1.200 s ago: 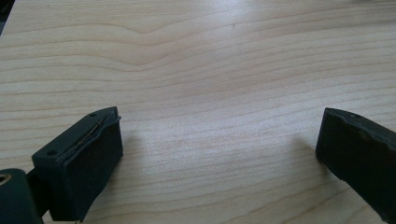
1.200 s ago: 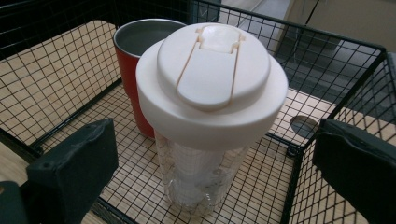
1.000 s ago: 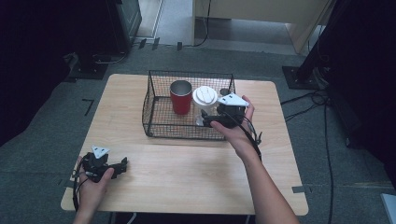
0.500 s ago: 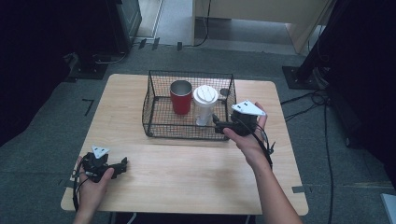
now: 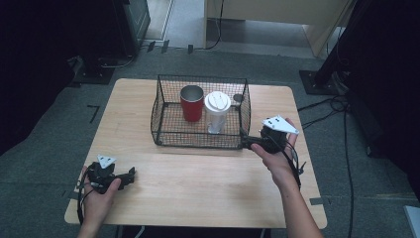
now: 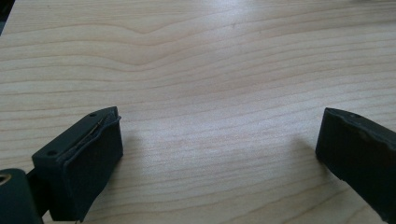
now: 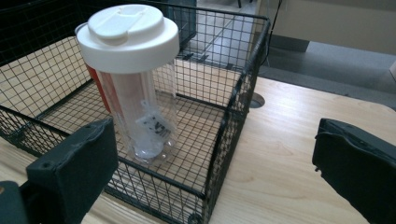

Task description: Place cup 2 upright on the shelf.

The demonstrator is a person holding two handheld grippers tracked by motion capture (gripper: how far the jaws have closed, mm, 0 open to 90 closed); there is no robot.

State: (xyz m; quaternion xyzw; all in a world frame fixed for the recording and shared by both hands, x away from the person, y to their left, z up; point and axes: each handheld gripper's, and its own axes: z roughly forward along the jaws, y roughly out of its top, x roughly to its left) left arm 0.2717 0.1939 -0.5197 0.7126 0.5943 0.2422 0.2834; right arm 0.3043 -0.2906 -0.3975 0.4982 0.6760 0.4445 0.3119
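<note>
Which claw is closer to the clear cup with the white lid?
Right. The right claw sits just outside the basket's front right corner, beside the clear cup. The left claw rests far off at the table's front left.

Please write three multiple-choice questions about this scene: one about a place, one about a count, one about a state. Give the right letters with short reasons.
1. Where does the clear plastic tumbler with the white lid stand?
A. on the bare table
B. inside the black wire basket
C. on the floor

2. How many cups are in the basket?
A. one
B. two
C. four

3. In what state is the right gripper?
A. open and holding nothing
B. shut on the tumbler
C. shut on the basket wire

Answers:
1 B: basket walls surround the tumbler in the high view and the right gripper view.
2 B: the red metal cup and the tumbler stand side by side.
3 A: its fingers stand wide apart near the basket's corner, with nothing gripped.
</note>
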